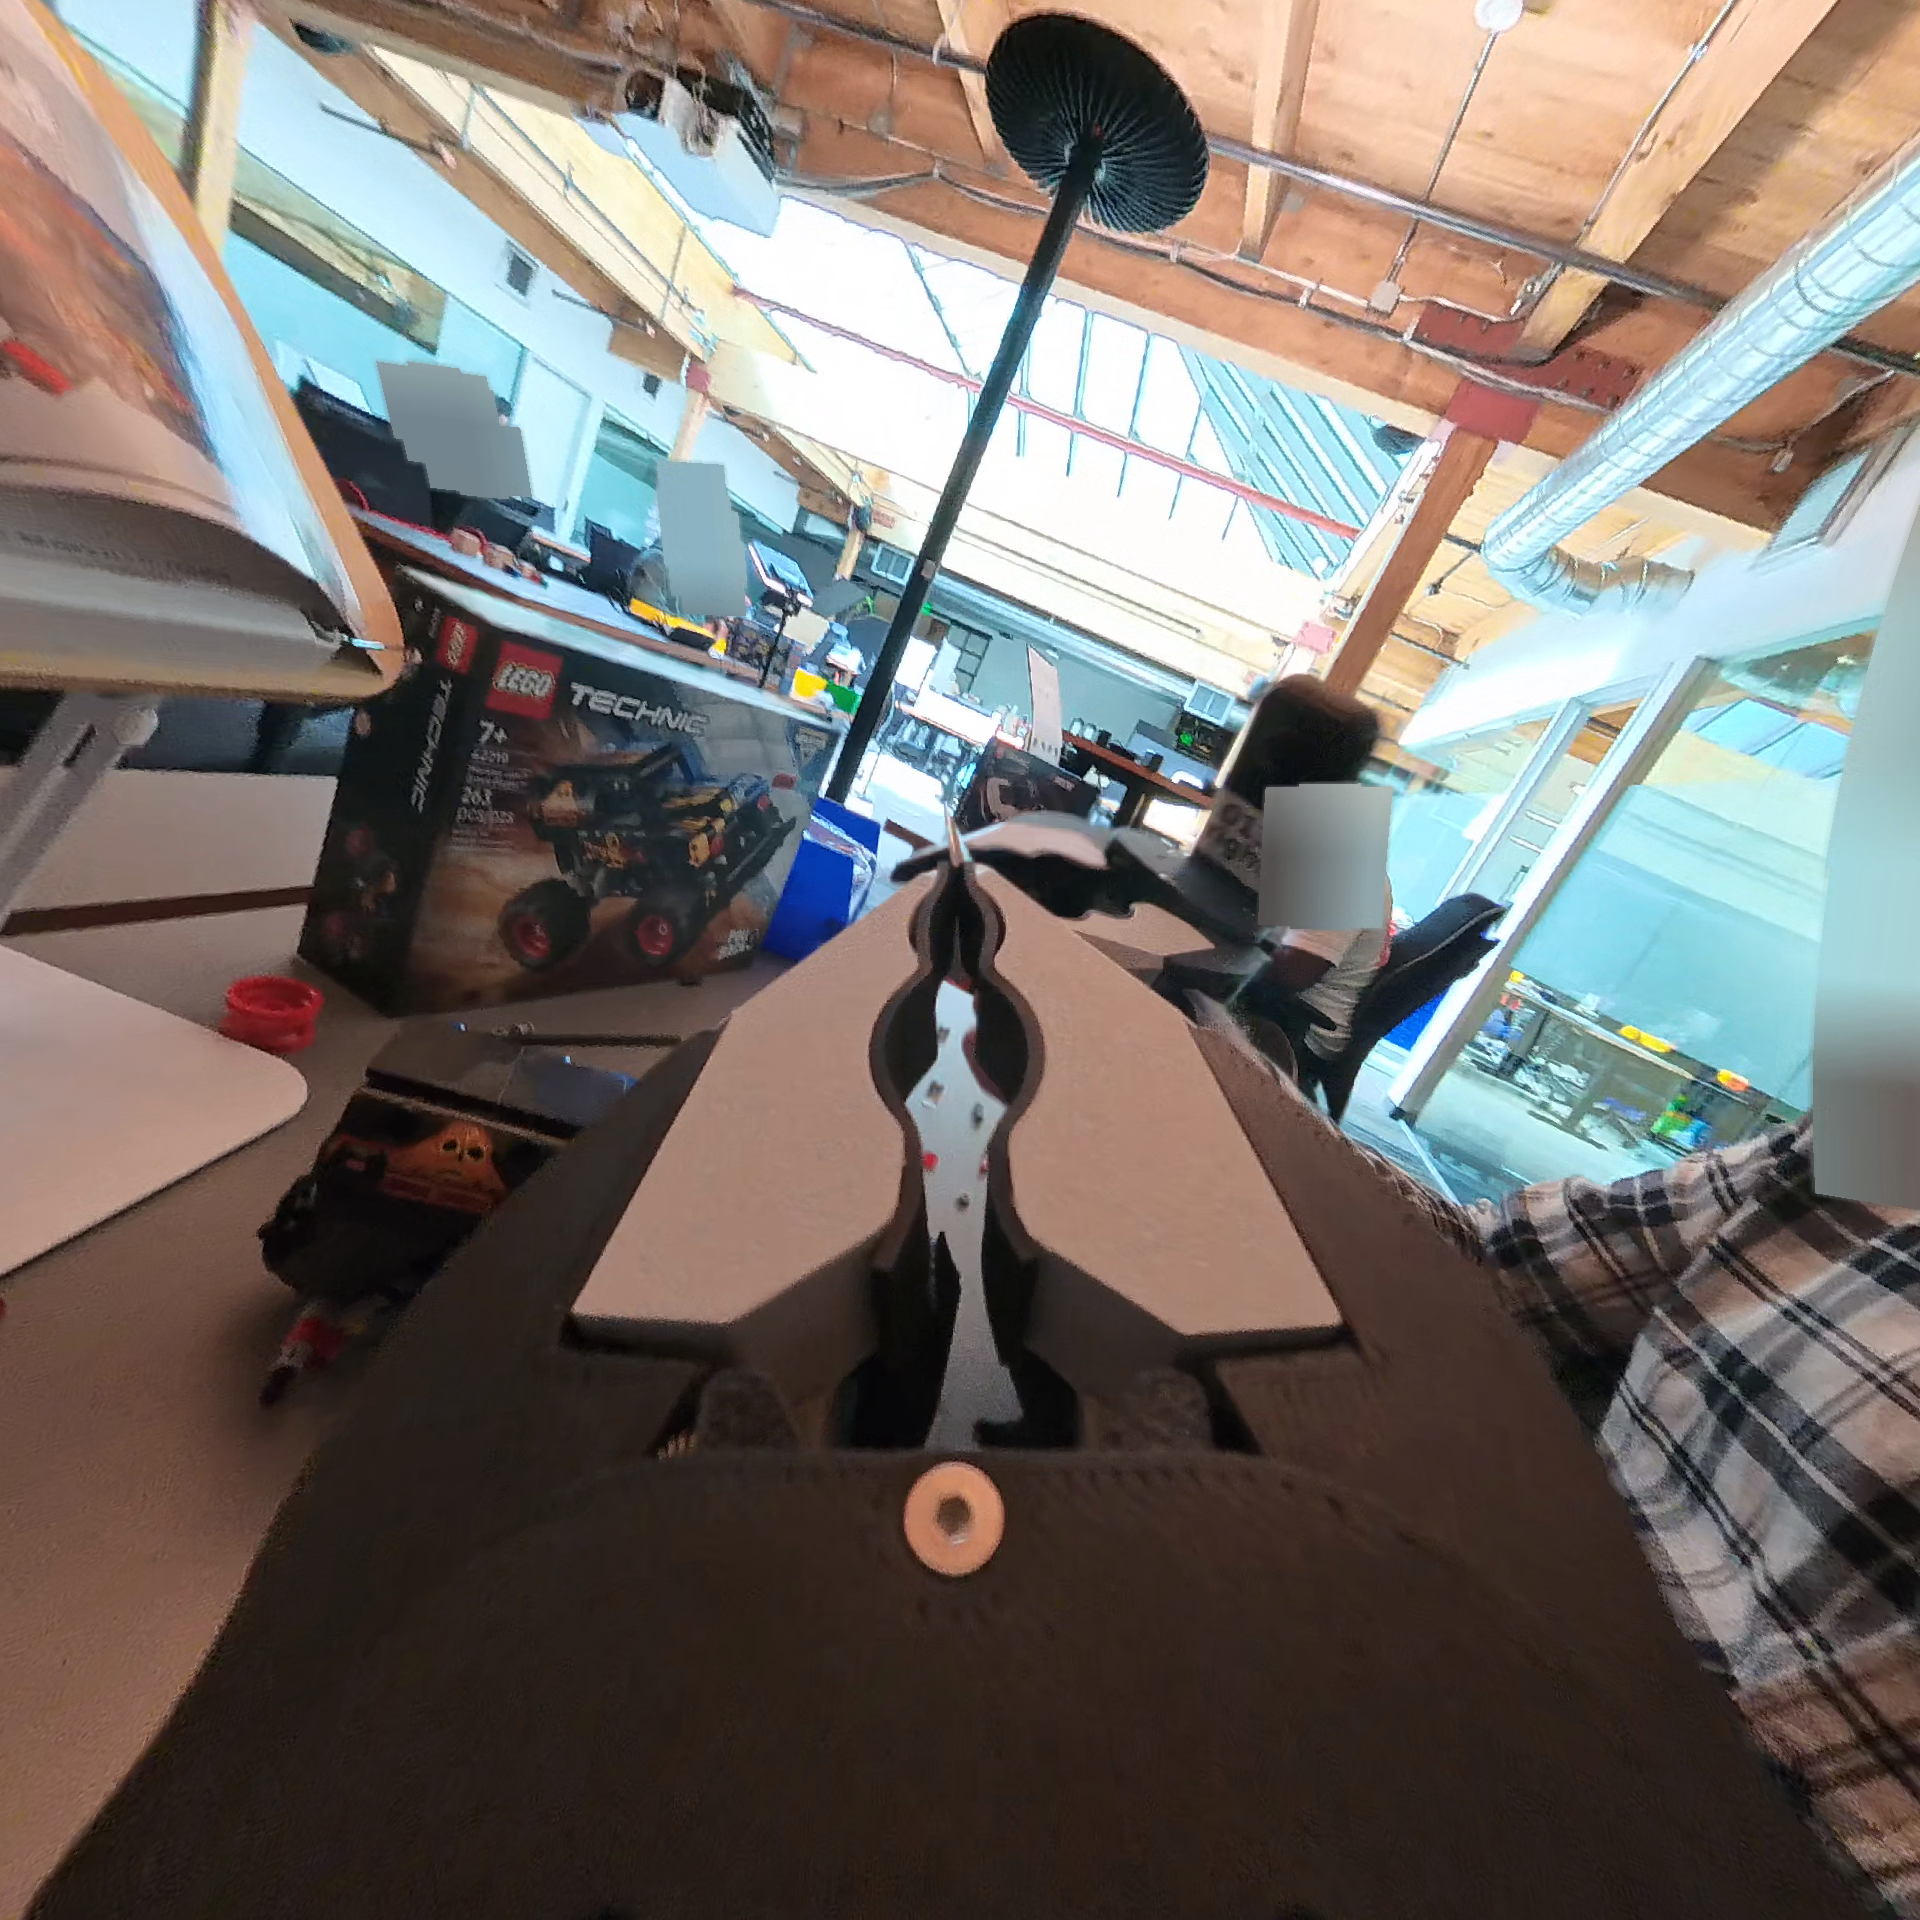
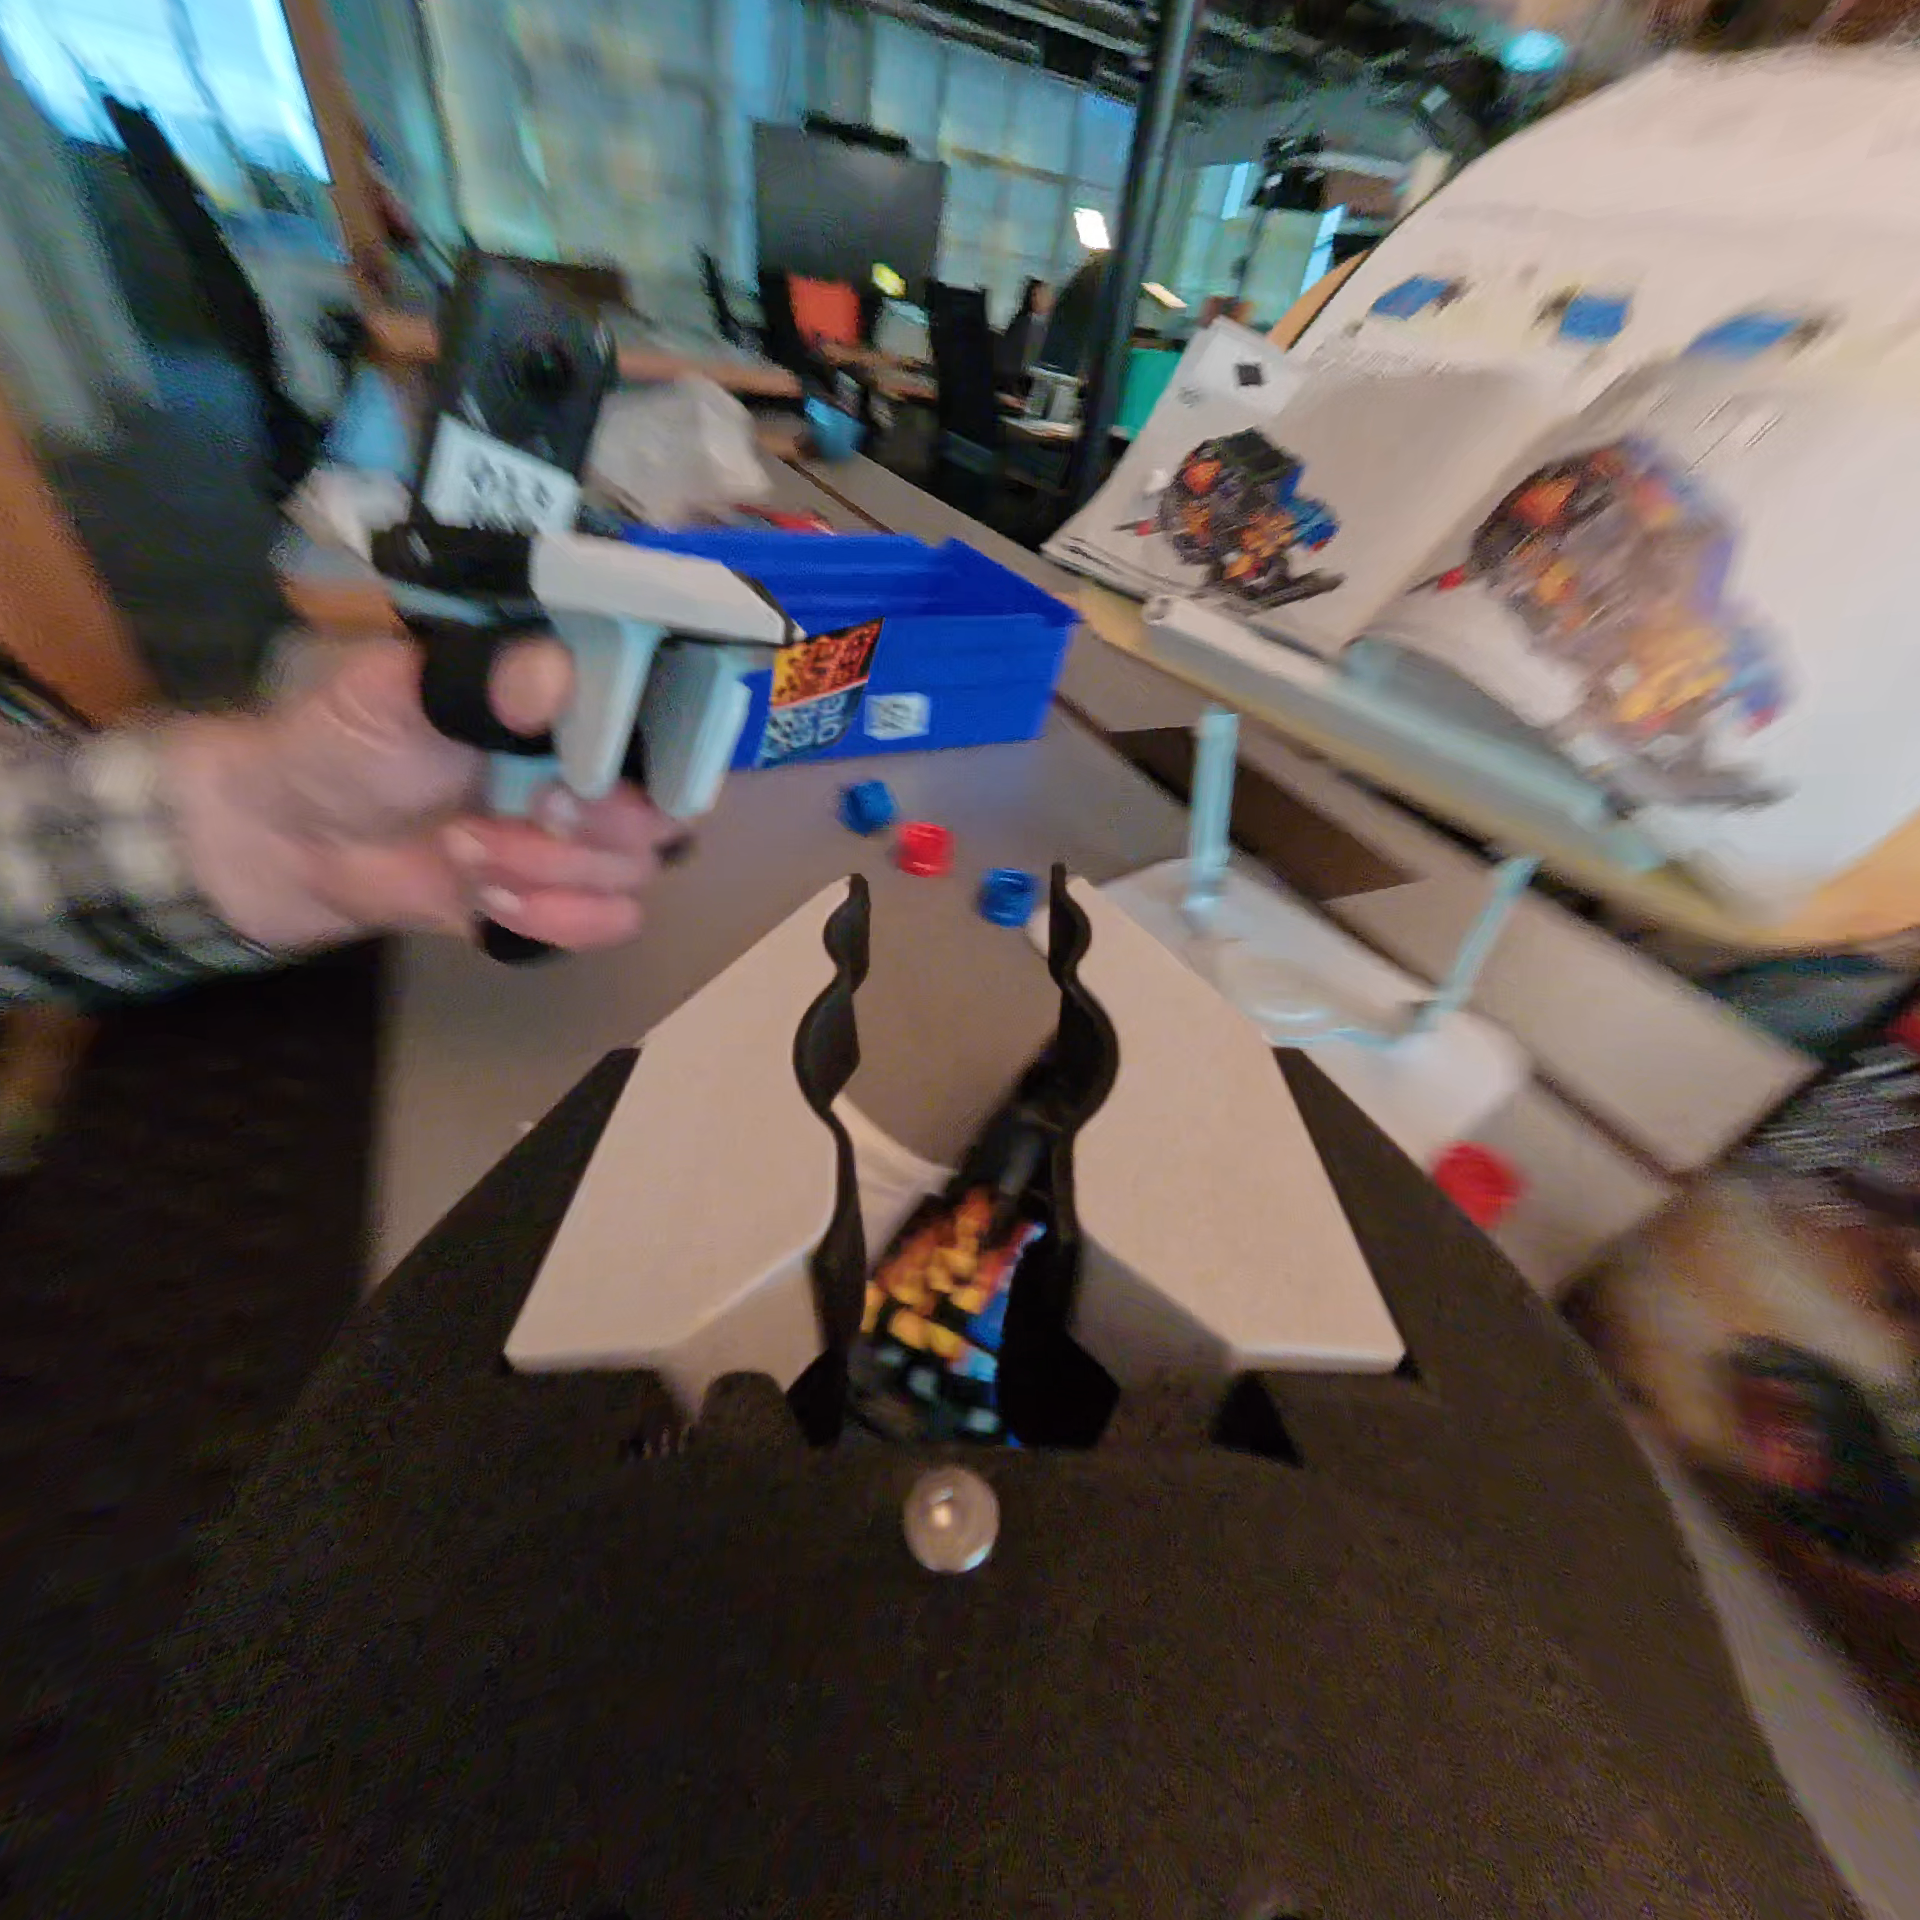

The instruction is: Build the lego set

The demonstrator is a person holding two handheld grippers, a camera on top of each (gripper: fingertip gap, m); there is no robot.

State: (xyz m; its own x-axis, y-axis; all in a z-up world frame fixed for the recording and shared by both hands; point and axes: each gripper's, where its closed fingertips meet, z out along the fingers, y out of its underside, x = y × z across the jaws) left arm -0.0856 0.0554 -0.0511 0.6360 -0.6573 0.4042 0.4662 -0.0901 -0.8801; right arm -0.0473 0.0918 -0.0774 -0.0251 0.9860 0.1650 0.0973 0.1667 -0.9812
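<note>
Two views are given. By the left wrist view, the left gripper [image 1: 954, 883] is seen clenched on a thin sticker sheet [image 1: 957, 844], edge-on at the fingertips. A lego box [image 1: 551, 821] is stood on the table [image 1: 135, 1455] ahead, with a red wheel hub [image 1: 272, 1010] near it and a partly built model [image 1: 400, 1195] lower left.

By the right wrist view, much blurred, the right gripper [image 2: 954, 894] is held released, jaws apart. The sticker sheet [image 2: 826, 675] is seen pinched by the left gripper [image 2: 769, 629], before a blue bin [image 2: 935, 634]. Blue and red hubs [image 2: 923, 847] lie beyond the fingertips
</note>
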